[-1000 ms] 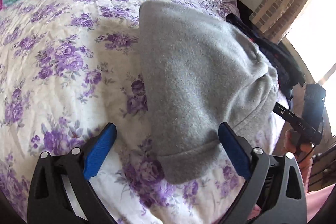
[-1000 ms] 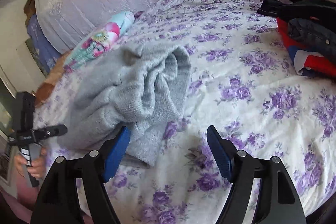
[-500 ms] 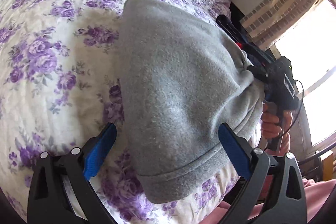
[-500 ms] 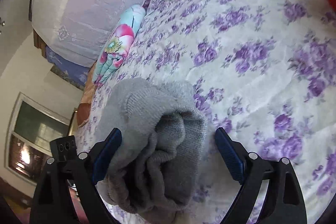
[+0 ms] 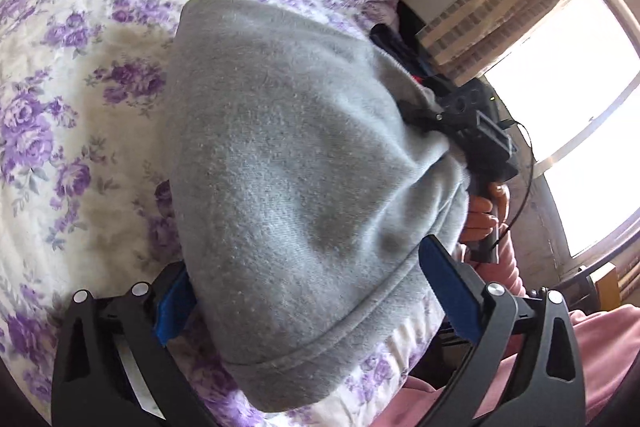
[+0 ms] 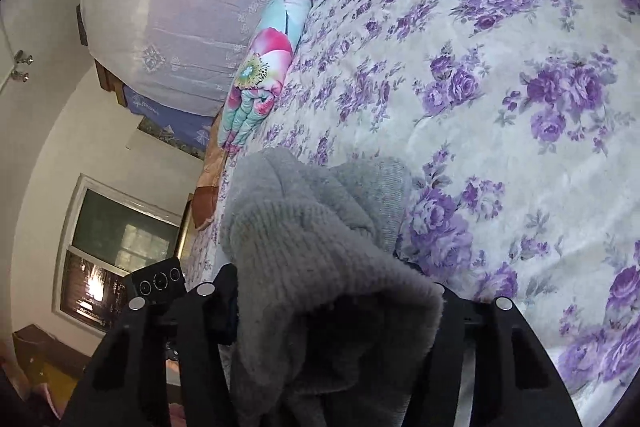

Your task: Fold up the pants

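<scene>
The folded grey sweatpants (image 5: 296, 187) lie near the bed's front edge. My left gripper (image 5: 308, 303) is open with the near end of the bundle between its blue pads; the left pad is half hidden under the cloth. In the right wrist view the ribbed end of the pants (image 6: 320, 267) fills the space between the fingers of my right gripper (image 6: 336, 311) and covers its pads. The right gripper also shows in the left wrist view (image 5: 472, 131), pressed into the far right end of the bundle. Whether it has clamped shut is hidden.
The bed has a white cover with purple flowers (image 6: 500, 87). A rolled turquoise and pink floral blanket (image 6: 264, 67) lies by the pillows. Dark clothes (image 5: 396, 43) sit beyond the pants. A bright window (image 5: 568, 99) is to the right.
Both grippers have moved in onto the pants bundle. The right gripper's fingers now straddle its ribbed end, and the cloth sits deeper between the left gripper's pads.
</scene>
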Demonstrator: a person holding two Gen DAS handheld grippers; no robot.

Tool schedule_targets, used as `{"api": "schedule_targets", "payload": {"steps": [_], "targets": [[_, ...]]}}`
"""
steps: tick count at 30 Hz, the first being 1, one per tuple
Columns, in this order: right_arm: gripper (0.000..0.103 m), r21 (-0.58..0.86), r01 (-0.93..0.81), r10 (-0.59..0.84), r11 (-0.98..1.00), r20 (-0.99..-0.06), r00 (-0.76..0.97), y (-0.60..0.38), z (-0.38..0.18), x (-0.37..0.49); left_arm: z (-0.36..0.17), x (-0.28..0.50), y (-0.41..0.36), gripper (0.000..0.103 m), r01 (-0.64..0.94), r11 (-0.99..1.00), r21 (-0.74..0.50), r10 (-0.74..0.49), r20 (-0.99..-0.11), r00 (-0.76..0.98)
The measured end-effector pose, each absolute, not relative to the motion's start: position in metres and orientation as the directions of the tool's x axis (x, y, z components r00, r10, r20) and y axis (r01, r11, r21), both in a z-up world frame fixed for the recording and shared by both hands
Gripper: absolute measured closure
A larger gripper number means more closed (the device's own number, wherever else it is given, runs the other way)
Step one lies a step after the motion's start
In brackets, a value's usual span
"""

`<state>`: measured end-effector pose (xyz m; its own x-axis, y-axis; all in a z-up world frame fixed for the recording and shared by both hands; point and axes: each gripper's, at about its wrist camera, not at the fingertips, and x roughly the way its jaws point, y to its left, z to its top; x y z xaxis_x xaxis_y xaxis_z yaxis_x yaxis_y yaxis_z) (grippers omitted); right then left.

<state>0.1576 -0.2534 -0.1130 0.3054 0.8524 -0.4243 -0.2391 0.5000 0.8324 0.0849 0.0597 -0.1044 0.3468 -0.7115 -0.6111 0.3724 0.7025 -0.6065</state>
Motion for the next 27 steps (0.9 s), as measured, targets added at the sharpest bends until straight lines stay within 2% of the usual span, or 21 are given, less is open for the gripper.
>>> {"api": "schedule_targets", "payload": {"steps": [5, 7, 12, 16, 21, 24, 27], "targets": [[0.054, 0.835, -0.273, 0.86, 0.478, -0.384, 0.335, -0.255, -0.102, 0.151, -0.1, 0.081, 0.066, 0.028, 0.373, 0.706, -0.602, -0.708, -0.597, 0.377], [0.055, 0.835, -0.301, 0.869, 0.461, -0.356, 0.342, -0.253, -0.092, 0.15, -0.097, 0.08, 0.071, 0.042, 0.374, 0.703, -0.605, -0.711, -0.585, 0.391], [0.056, 0.813, -0.381, 0.881, 0.441, -0.312, 0.355, -0.239, -0.059, 0.162, -0.083, 0.08, 0.081, 0.055, 0.392, 0.695, -0.603, -0.718, -0.549, 0.429], [0.056, 0.796, -0.42, 0.886, 0.437, -0.3, 0.353, -0.225, -0.025, 0.194, -0.052, 0.098, 0.09, 0.056, 0.41, 0.723, -0.556, -0.689, -0.539, 0.484], [0.056, 0.743, -0.498, 0.884, 0.446, -0.282, 0.372, -0.204, 0.028, 0.264, 0.002, 0.152, 0.098, 0.056, 0.443, 0.803, -0.398, -0.595, -0.552, 0.584], [0.056, 0.738, -0.497, 0.879, 0.456, -0.286, 0.382, -0.196, 0.032, 0.315, 0.013, 0.195, 0.101, 0.055, 0.43, 0.833, -0.349, -0.553, -0.564, 0.613], [0.056, 0.717, -0.505, 0.87, 0.48, -0.312, 0.382, -0.187, 0.012, 0.363, -0.002, 0.236, 0.103, 0.055, 0.405, 0.851, -0.334, -0.524, -0.588, 0.616]]}}
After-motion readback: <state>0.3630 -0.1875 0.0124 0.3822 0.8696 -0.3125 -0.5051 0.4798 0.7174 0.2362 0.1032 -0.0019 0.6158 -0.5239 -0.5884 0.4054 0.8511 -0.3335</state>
